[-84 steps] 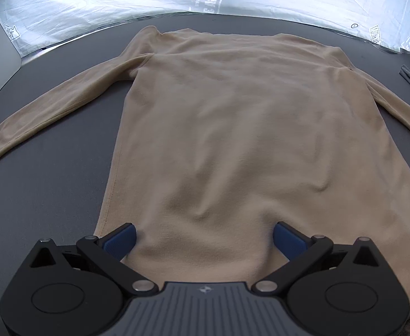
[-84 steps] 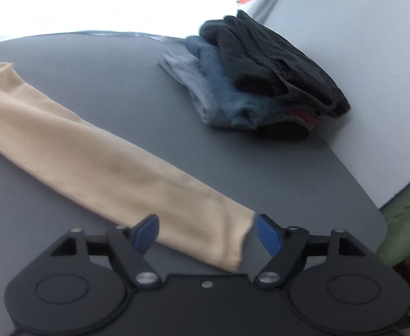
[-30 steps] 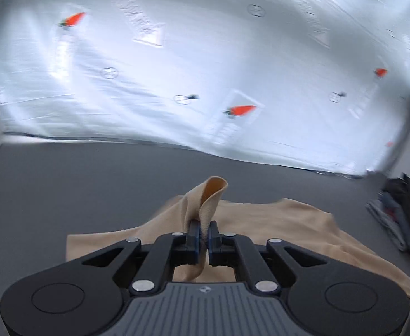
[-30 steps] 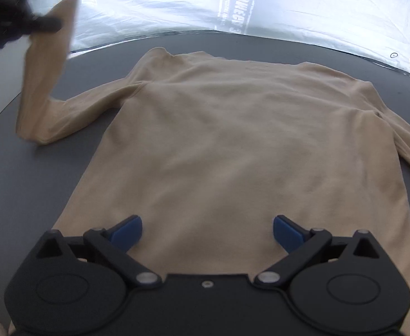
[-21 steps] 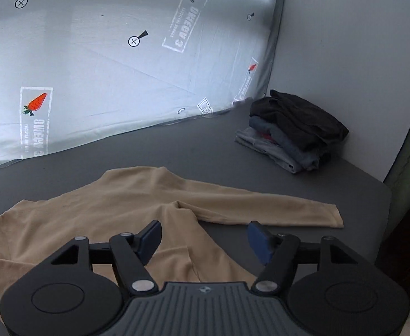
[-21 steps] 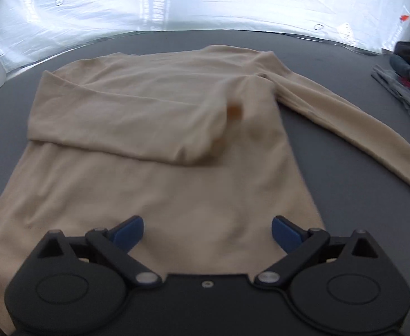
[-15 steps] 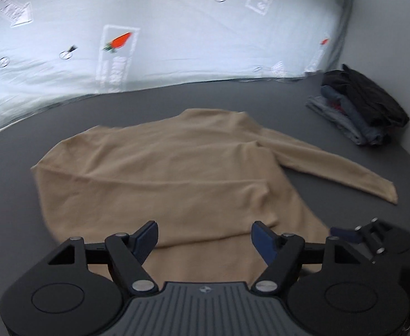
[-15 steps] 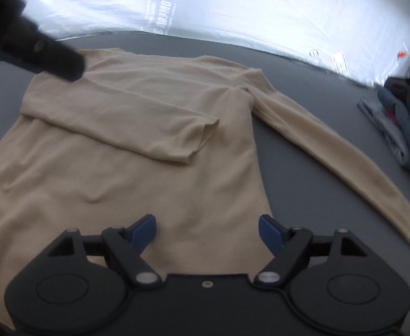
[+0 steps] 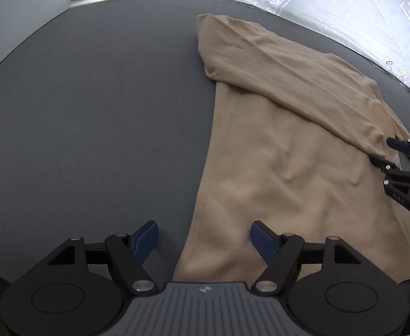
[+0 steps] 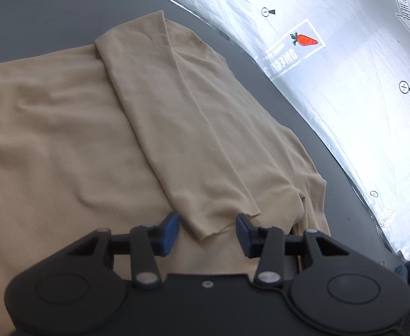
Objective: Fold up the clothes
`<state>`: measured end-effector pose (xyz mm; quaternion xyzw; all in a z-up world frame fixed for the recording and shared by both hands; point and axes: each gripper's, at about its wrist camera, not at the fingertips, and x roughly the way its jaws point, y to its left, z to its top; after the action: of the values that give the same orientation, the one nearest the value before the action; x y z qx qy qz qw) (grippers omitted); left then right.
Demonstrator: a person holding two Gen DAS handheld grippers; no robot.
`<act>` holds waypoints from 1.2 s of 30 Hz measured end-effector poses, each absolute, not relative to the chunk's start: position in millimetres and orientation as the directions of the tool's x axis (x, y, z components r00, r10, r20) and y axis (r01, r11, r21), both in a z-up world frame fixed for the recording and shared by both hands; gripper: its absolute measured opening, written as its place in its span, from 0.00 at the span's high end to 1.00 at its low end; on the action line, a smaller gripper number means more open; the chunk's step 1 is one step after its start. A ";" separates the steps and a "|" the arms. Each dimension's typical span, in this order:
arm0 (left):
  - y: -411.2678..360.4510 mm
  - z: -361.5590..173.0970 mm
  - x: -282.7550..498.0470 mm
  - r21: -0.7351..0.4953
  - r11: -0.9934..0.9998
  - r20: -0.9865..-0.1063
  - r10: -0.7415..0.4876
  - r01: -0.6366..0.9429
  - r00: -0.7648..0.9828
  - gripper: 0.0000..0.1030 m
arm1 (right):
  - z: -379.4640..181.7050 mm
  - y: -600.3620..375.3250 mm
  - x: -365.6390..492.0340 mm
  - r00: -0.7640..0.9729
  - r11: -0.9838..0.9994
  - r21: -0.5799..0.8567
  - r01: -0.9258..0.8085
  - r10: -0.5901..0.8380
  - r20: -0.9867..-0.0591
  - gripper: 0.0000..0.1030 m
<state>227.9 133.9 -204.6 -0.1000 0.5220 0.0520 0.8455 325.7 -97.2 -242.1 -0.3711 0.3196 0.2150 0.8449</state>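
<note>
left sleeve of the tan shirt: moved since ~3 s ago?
Yes. It lay stretched out over the grey table beside the tan shirt; the left sleeve now lies folded across the shirt's body, cuff near the right gripper.

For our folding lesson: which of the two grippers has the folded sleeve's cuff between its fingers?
The right gripper: its closing jaws straddle the folded sleeve's cuff. The left gripper straddles the sweater's hem corner.

Left sleeve (image 10: 177, 128) now folded across shirt (image 9: 275, 168), left tool (image 9: 203, 236) released, right tool (image 10: 207, 233) closing around cuff
</note>
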 end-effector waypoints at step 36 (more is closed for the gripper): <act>37.4 -156.0 230.6 0.121 0.992 -0.878 0.115 -0.017 0.464 0.93 | -252.6 -123.9 328.9 0.674 0.526 -0.483 -0.700 0.262 -0.691 0.98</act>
<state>230.6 37.4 -156.0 0.0476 0.5164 0.0387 0.8541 328.9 -123.9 -252.6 -0.3903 0.2805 0.2907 0.8273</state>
